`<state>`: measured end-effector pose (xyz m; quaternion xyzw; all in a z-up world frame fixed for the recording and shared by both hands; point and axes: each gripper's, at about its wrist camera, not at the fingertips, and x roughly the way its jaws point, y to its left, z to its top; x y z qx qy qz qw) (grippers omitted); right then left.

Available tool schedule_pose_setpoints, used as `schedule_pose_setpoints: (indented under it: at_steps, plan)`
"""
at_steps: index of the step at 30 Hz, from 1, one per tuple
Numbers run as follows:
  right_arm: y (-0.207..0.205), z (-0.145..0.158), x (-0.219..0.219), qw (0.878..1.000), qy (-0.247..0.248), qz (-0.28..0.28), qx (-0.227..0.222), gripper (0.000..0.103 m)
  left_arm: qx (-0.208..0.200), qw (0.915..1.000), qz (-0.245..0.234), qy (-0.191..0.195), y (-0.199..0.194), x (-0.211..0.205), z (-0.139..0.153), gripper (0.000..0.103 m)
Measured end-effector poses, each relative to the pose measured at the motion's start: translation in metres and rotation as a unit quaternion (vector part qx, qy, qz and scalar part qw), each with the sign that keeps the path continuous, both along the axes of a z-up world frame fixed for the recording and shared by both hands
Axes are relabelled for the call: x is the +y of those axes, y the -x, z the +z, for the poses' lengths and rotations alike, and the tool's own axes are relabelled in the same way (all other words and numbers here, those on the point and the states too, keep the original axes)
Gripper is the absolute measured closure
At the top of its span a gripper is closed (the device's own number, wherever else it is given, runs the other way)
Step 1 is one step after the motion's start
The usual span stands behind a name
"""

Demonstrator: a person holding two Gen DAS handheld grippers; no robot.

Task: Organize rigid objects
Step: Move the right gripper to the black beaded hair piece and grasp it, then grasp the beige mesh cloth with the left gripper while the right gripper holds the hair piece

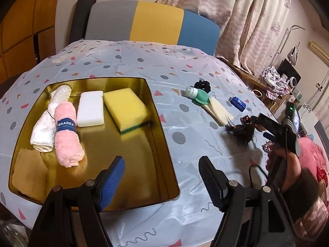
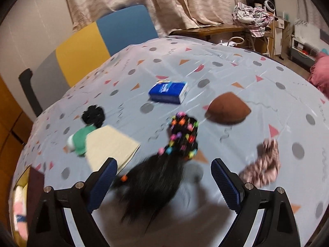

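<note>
My left gripper [image 1: 161, 162] is open and empty, hovering over the near right corner of a gold tray [image 1: 115, 83]. The tray holds a yellow sponge [image 1: 125, 108], a white block [image 1: 90, 108], a pink rolled towel [image 1: 66, 135], a white towel [image 1: 48, 121] and a tan cloth [image 1: 28, 173]. My right gripper [image 2: 164, 164] is open just above a black hairpiece with coloured clips [image 2: 183, 135]; its hair lies between the fingers without touching the pads. A blue box [image 2: 168, 92] and a green and white bottle [image 2: 79, 140] lie farther off on the tablecloth.
Around the hairpiece lie a cream cloth [image 2: 111, 146], a black scrunchie [image 2: 93, 113], a brown dome-shaped piece [image 2: 227, 111] and a pink scrunchie [image 2: 263, 164]. A grey, yellow and blue chair back [image 1: 156, 22] stands behind the table. Curtains and cluttered furniture fill the right side.
</note>
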<state>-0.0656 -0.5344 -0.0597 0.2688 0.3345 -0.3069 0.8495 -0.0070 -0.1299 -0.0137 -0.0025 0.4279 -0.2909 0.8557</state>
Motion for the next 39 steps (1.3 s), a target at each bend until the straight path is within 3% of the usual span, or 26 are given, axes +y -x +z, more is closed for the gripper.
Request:
schedule_pose_setpoints:
  at_steps: [7,13,16,18,30,34,36,39]
  plan:
    - [-0.017,-0.012,-0.022,0.999,0.016,0.006,0.03,0.016,0.008,0.9999,-0.009,-0.01,0.002,-0.012,-0.001,0.028]
    - [-0.031,-0.038,-0.032,0.997,0.01,0.036,0.065,0.041,0.007,0.9995,-0.025,-0.021,0.004,-0.029,0.002,0.028]
    - [-0.029,-0.042,-0.029,0.997,0.031,0.045,0.063,0.045,0.005,0.9991,-0.032,-0.025,0.005,-0.037,0.003,0.028]
    - [-0.028,-0.042,-0.027,0.997,0.032,0.051,0.057,0.056,0.007,0.9988,-0.039,-0.028,0.003,-0.047,0.003,0.028]
    - [-0.024,-0.044,-0.01,0.995,0.042,0.088,0.027,0.061,0.043,0.9962,-0.07,-0.028,-0.026,-0.132,0.001,0.027]
    - [-0.022,-0.045,-0.01,0.995,0.038,0.086,0.021,0.061,0.057,0.9934,-0.085,-0.052,-0.045,-0.179,-0.012,0.027]
    - [-0.023,-0.045,-0.01,0.995,0.042,0.085,0.023,0.061,0.08,0.9919,-0.086,-0.05,-0.058,-0.2,-0.022,0.027]
    - [-0.023,-0.045,-0.009,0.995,0.043,0.084,0.021,0.061,0.082,0.9918,-0.083,-0.052,-0.076,-0.234,-0.036,0.022]
